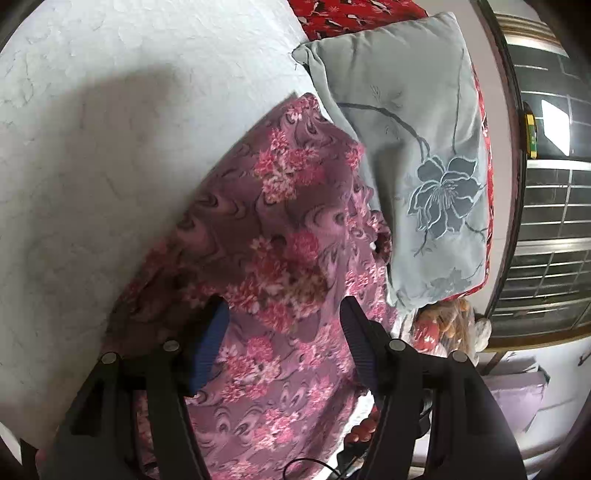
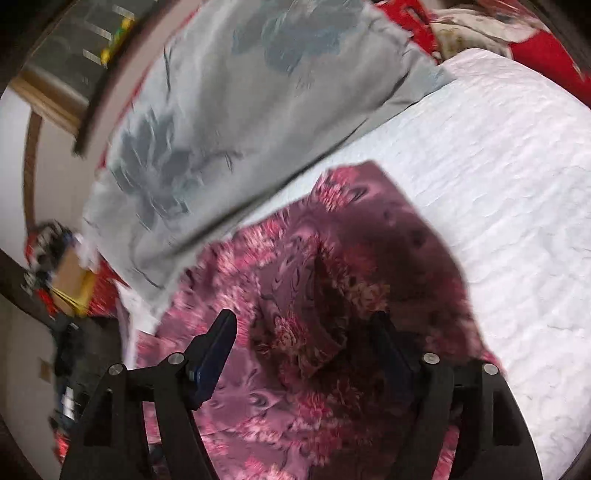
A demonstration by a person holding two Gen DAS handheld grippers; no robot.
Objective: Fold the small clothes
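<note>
A mauve garment with pink flowers [image 1: 291,236] lies spread on the white bedspread [image 1: 110,147]. My left gripper [image 1: 282,310] is open just above its near part, with nothing between the blue pads. In the right wrist view the same garment [image 2: 325,280] lies below my right gripper [image 2: 304,325], which is open and empty above it. That view is blurred by motion. A fold or ridge runs through the cloth's middle.
A grey pillow with an embroidered flower [image 1: 417,155] lies against the garment's far side; it also shows in the right wrist view [image 2: 221,129]. Red patterned bedding [image 1: 351,14] sits behind. A barred window [image 1: 554,221] and clutter beside the bed [image 2: 62,273] are nearby.
</note>
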